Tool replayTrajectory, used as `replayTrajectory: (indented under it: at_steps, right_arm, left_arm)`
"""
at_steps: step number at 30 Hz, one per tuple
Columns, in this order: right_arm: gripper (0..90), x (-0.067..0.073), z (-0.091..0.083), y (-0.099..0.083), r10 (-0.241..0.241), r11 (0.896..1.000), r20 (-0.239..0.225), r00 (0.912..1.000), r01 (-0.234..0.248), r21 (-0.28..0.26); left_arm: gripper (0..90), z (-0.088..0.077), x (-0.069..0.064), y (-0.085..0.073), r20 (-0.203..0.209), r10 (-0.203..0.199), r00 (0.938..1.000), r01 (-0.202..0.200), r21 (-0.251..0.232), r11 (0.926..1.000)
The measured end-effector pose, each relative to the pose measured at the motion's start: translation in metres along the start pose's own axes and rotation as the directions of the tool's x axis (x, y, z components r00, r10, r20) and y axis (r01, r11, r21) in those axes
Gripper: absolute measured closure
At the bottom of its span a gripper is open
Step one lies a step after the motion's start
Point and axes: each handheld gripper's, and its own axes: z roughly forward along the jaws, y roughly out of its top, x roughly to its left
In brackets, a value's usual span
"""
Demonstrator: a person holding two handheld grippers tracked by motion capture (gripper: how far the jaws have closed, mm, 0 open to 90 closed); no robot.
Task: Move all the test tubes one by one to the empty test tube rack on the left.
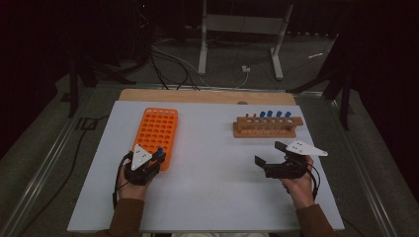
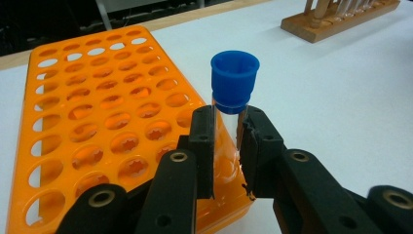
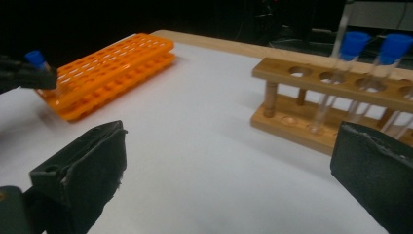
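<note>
High view: white table (image 1: 207,197) fills mid frame, with an orange rack (image 1: 157,132) at upper left and a wooden rack (image 1: 267,127) at upper right. At lower left the left gripper (image 1: 157,157) sits at the orange rack's near corner, clamped on an upright tube (image 2: 229,122) whose blue cap (image 2: 234,80) rises above the jaws. At lower right the right gripper (image 1: 269,154) has its jaws wide apart, holding nothing.

My left gripper (image 2: 228,146): fingers (image 2: 202,146) clamped shut, pointing forward, tilted up. My right gripper (image 1: 271,154): fingers (image 3: 83,170) spread wide, aimed leftward, level.
</note>
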Motion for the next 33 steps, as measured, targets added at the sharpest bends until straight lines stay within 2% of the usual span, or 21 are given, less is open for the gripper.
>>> replayTrajectory:
  at_steps: [1,5,8,10,13,17,21,24,27,29,32,33]
  right_arm:
    - [0.0,-0.002,-0.001,0.001,0.004,1.000,0.006,1.0000,-0.004,-0.003]
    - [0.0,-0.013,-0.003,0.010,0.008,1.000,0.040,0.9992,-0.007,-0.010]
    - [0.0,-0.022,-0.003,0.017,0.013,1.000,0.066,0.9977,-0.013,-0.013]
    - [0.0,-0.029,-0.002,0.021,0.023,1.000,0.083,0.9963,-0.022,-0.009]
    - [0.9,-0.039,0.001,0.027,0.041,0.999,0.111,0.9929,-0.039,-0.017]
    - [6.1,-0.053,0.005,0.033,0.074,0.997,0.126,0.9893,-0.071,-0.030]
    - [6.8,-0.064,0.010,0.040,0.085,0.996,0.162,0.9830,-0.081,-0.030]
    - [8.0,-0.074,0.014,0.043,0.086,0.996,0.191,0.9778,-0.085,-0.016]
    - [15.2,-0.085,0.016,0.046,0.091,0.996,0.222,0.9709,-0.090,-0.013]
    - [16.6,-0.092,0.017,0.048,0.103,0.995,0.240,0.9654,-0.101,-0.019]
    - [26.9,-0.101,0.018,0.053,0.108,0.994,0.264,0.9583,-0.101,-0.043]
    - [30.2,-0.105,0.019,0.054,0.116,0.993,0.282,0.9524,-0.107,-0.048]
  left_arm:
    - [70.1,0.000,0.000,-0.001,0.001,-0.010,0.9999,0.010,-0.004,0.9999]
    - [57.8,-0.009,0.004,-0.001,0.012,-0.059,0.9982,0.060,-0.046,0.9972]
    - [52.6,-0.017,0.006,0.000,0.017,-0.081,0.9966,0.082,-0.073,0.9940]
    - [51.6,-0.023,0.008,0.000,0.035,-0.091,0.9953,0.094,-0.092,0.9914]
    - [41.0,-0.029,0.010,0.000,0.040,-0.112,0.9929,0.116,-0.115,0.9865]
    - [24.2,-0.035,0.011,0.001,0.008,-0.135,0.9908,0.135,-0.125,0.9828]
    - [15.0,-0.039,0.013,0.000,-0.004,-0.163,0.9866,0.161,-0.134,0.9778]
    - [3.2,-0.040,0.013,0.001,-0.028,-0.170,0.9850,0.165,-0.131,0.9775]
    - [1.8,-0.041,0.013,0.001,-0.025,-0.173,0.9846,0.168,-0.140,0.9758]
    - [1.6,-0.040,0.013,0.000,-0.027,-0.168,0.9855,0.163,-0.137,0.9772]
    - [1.5,-0.039,0.012,0.000,-0.027,-0.164,0.9862,0.159,-0.133,0.9784]
    - [1.5,-0.039,0.011,0.000,-0.029,-0.162,0.9864,0.157,-0.132,0.9787]
